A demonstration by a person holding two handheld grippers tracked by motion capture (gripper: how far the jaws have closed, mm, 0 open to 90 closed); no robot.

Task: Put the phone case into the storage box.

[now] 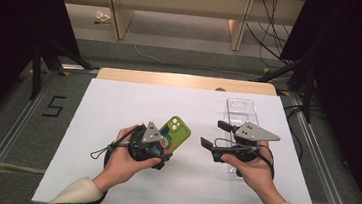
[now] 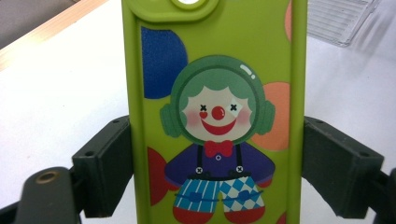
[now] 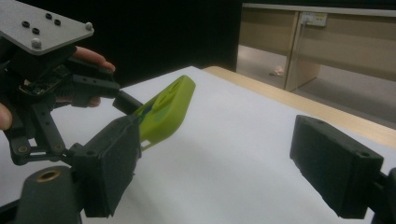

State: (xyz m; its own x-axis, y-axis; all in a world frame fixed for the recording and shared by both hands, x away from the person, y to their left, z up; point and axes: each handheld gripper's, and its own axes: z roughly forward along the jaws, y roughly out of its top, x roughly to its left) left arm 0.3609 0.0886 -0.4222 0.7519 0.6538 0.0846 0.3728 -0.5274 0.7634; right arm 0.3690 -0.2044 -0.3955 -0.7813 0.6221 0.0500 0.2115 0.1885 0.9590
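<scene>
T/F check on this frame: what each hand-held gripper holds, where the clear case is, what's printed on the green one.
1. The left hand-held gripper clamps the green phone case by its side edges. True.
2. The right hand-held gripper holds the clear case. False: its jaws stand open with nothing between them.
3. The green phone case shows a clown print. True.
4. The clear case lies at the table's left side. False: it lies on the right, by the right hand.
</scene>
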